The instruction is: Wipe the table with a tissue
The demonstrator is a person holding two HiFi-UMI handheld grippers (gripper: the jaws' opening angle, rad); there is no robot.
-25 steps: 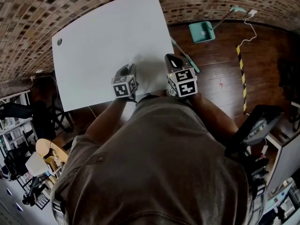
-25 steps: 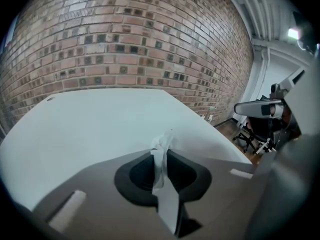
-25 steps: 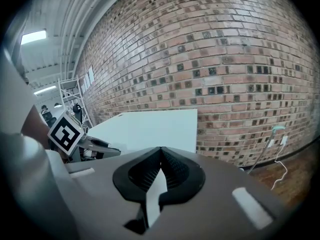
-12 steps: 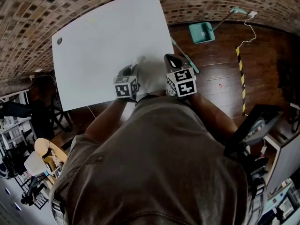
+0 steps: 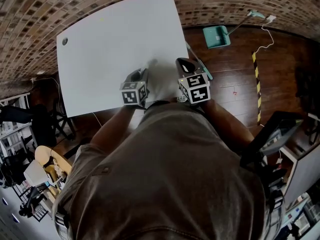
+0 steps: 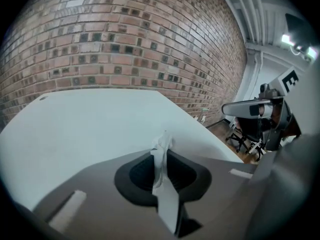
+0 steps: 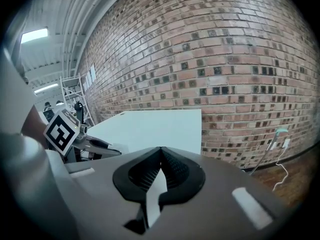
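Observation:
My left gripper (image 6: 161,153) is shut on a thin white tissue (image 6: 163,144), whose crumpled end sticks up past the jaw tips. In the head view this gripper (image 5: 141,74) hovers over the near part of the white table (image 5: 110,44), where the tissue hardly shows against the top. My right gripper (image 5: 181,63) sits at the table's near right edge, about a hand's width from the left one. Its jaws (image 7: 161,152) are shut with nothing seen between them. The left gripper's marker cube (image 7: 62,129) shows at the left of the right gripper view.
A brick wall (image 5: 225,1) runs behind the table. A teal dustpan (image 5: 216,35) and a long broom handle (image 5: 199,61) lie on the wooden floor to the right, near yellow-black tape (image 5: 256,79). Chairs (image 5: 47,129) stand at the left. A small round hole (image 5: 64,41) marks the table's far left corner.
Both grippers stay almost where they were, the left one still shut on the tissue. Only the head view has shifted slightly.

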